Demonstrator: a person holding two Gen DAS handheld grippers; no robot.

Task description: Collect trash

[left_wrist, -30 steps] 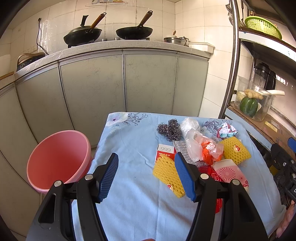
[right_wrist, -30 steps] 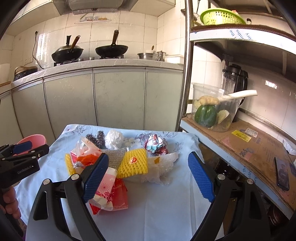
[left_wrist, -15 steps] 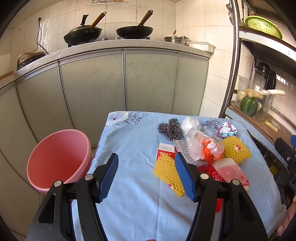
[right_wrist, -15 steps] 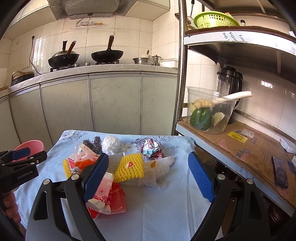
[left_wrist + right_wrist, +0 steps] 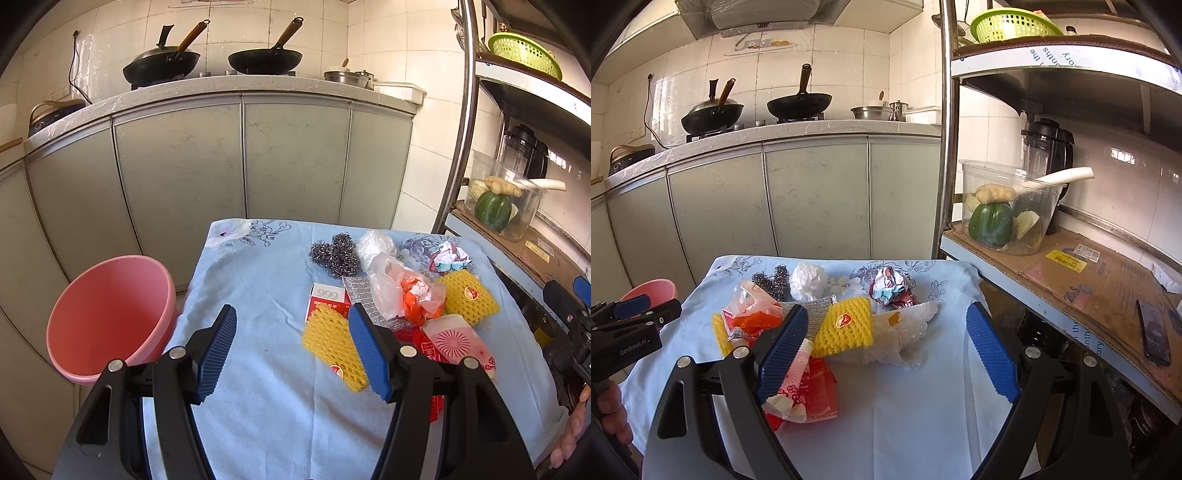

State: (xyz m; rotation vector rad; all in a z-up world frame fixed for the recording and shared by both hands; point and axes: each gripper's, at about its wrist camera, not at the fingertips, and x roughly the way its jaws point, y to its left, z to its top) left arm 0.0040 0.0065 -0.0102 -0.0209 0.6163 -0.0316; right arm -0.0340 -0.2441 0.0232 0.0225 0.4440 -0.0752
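Both grippers are hovering above the near edge of the cloth-covered surface (image 5: 258, 280), each spread wide and holding nothing: the left gripper (image 5: 291, 349) is sitting over bare cloth just left of the pile, and the right gripper (image 5: 886, 354) is looking down on the pile's near right side. The trash is lying in a loose heap toward the right of the surface: a yellow foam net (image 5: 334, 347) nearest the left gripper, a small red and white box (image 5: 327, 301) partly under it, a clear bag with orange scraps (image 5: 404, 293), a second foam net (image 5: 846, 326), a pink printed packet (image 5: 458, 343), steel scourers (image 5: 334, 253) and a crumpled wrapper (image 5: 892, 288) at the far side. The pink basin (image 5: 110, 314) is standing off the left edge, presumably the bin. The first pick is probably the nearest net; it looks soft and springy, so the fingers should be closing across its narrow width, low to the cloth without snagging it. Lifting it clear before swinging left should avoid dragging the box along.
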